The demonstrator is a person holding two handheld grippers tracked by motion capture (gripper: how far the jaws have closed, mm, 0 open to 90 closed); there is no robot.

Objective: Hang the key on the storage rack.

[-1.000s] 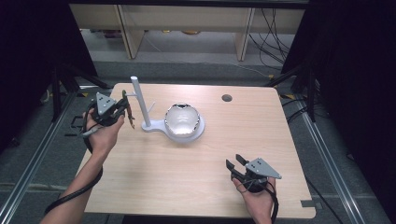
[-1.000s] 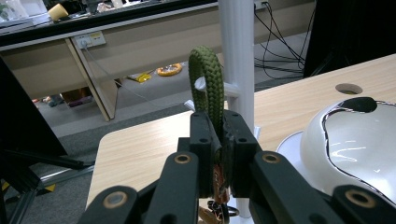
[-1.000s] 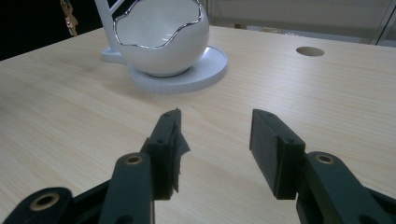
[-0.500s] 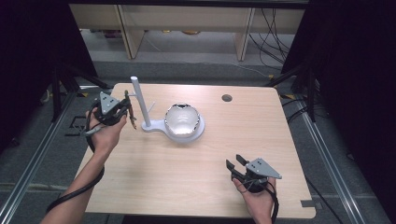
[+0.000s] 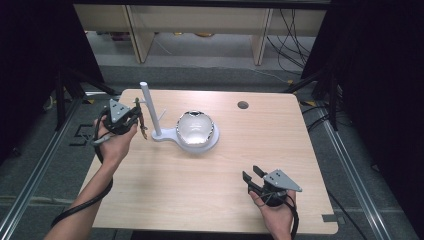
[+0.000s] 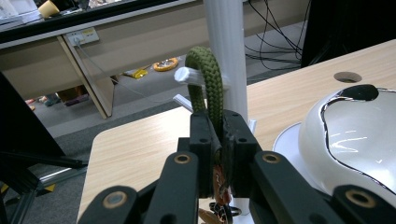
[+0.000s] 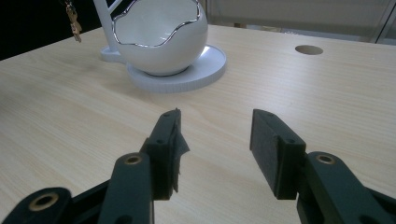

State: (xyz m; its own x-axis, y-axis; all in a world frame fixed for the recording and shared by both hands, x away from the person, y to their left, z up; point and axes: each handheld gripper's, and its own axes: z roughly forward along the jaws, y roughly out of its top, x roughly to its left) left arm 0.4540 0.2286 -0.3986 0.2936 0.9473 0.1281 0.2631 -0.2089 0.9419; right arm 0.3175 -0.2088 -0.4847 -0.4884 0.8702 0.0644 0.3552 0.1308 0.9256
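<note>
Tabletop (image 5: 210,195): light wood, rounded corners, with a round cable hole (image 5: 243,105) near its far edge, well beyond the right claw. We find both claws over it.

Stand (image 5: 170,136): white, with a round base and an upright post (image 5: 150,107) just ahead of the left claw. We see a short white peg (image 6: 187,74) sticking sideways from the post in the left gripper view.

Bowl (image 5: 195,129): white, egg-shaped, with a wavy chrome rim, seated on the stand's base. It sits just beside the left claw and well ahead of the right claw.

Left claw (image 5: 136,116): held in the left hand (image 5: 114,142) at the tabletop's left side, jaws closed on a green braided cord (image 6: 205,84). We see the cord's loop rise from between the jaws and arch over the peg, touching it.

Right claw (image 5: 253,176): held in the right hand (image 5: 274,212) near the front right of the tabletop, jaws spread apart with nothing between them. We note a torn pad edge on one jaw.

Keys (image 5: 143,129): small metal pieces hanging below the left claw, beside the post; we cannot tell their number.
</note>
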